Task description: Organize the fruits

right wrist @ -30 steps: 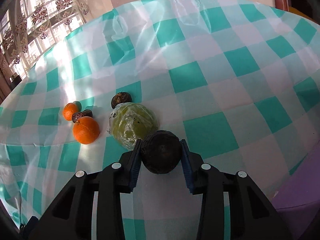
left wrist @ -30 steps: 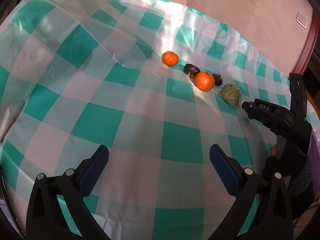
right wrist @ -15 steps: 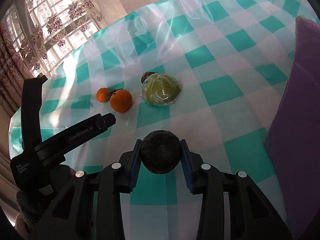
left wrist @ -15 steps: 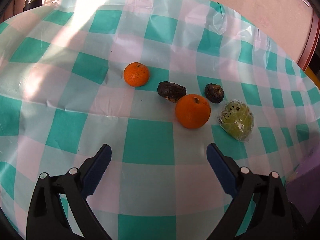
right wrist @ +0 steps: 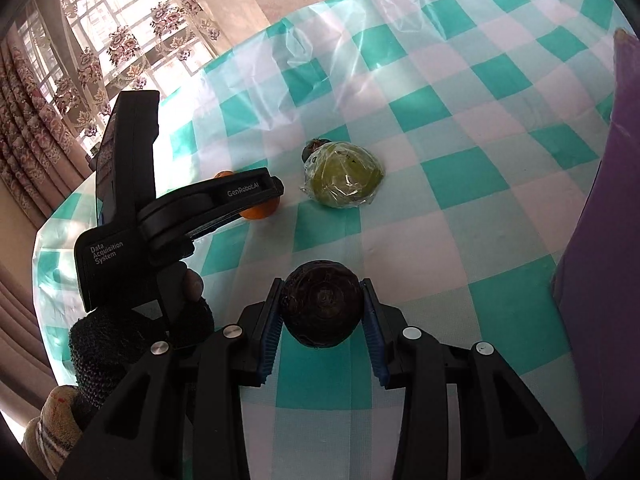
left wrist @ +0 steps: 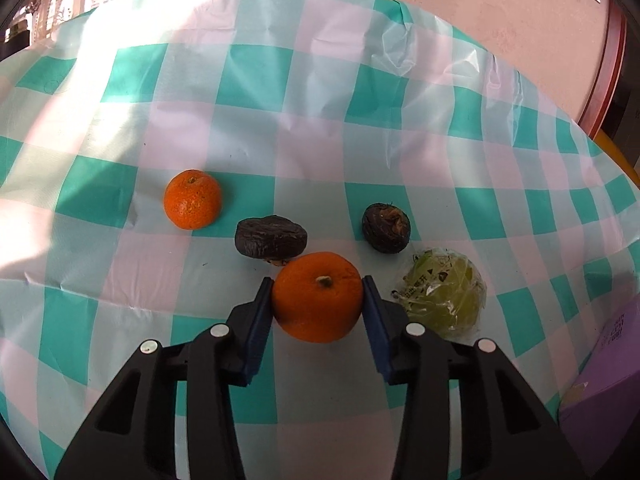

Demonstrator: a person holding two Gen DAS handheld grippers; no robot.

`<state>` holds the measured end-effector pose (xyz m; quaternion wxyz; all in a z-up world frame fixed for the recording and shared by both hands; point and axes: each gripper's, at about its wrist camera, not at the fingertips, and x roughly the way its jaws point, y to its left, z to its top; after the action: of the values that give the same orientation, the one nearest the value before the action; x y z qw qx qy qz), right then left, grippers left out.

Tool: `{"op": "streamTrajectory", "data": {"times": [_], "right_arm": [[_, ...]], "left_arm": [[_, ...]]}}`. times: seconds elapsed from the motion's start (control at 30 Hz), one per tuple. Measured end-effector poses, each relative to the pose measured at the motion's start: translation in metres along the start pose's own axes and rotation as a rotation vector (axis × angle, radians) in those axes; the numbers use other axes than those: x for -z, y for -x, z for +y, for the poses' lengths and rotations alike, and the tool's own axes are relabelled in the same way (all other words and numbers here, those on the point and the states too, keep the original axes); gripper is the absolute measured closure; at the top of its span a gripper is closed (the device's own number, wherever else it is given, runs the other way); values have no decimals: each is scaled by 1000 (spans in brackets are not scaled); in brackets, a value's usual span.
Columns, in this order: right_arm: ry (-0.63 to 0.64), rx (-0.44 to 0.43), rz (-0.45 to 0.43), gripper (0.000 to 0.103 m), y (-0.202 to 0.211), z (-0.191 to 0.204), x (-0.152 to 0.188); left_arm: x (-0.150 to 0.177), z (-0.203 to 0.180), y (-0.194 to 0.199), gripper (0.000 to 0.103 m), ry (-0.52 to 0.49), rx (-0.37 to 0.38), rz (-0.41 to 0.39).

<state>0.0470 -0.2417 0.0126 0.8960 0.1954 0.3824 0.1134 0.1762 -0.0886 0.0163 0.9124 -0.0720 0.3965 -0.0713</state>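
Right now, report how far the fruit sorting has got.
Nothing looks sorted yet. In hand: the right gripper is shut on a dark round fruit, and the left gripper is shut on the larger orange. Left on the checked tablecloth: the smaller orange, two dark fruits and the wrapped green fruit.

Your matte black plastic left gripper [left wrist: 318, 304] carries blue ribbed pads [left wrist: 256, 332] and round silver screws. Your matching black right gripper [right wrist: 323, 310] has the same blue pads. White lettering reads "GenRobot.AI" and "Data Acquisition System". Your black knit-gloved left hand [right wrist: 136, 328] shows a bare fingertip.
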Motion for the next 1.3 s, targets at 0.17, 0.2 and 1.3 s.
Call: {"op": "streamTrajectory", "data": {"times": [0.17, 0.2, 1.3], "right_arm": [[-3, 0, 6, 65, -1, -1, -1], [-5, -1, 7, 65, -1, -1, -1], [114, 18, 5, 65, 77, 25, 85]], "left_arm": [[10, 16, 17, 60, 76, -9, -43], [14, 18, 21, 60, 86, -8, -38], [179, 72, 187, 60, 182, 136, -69]]}}
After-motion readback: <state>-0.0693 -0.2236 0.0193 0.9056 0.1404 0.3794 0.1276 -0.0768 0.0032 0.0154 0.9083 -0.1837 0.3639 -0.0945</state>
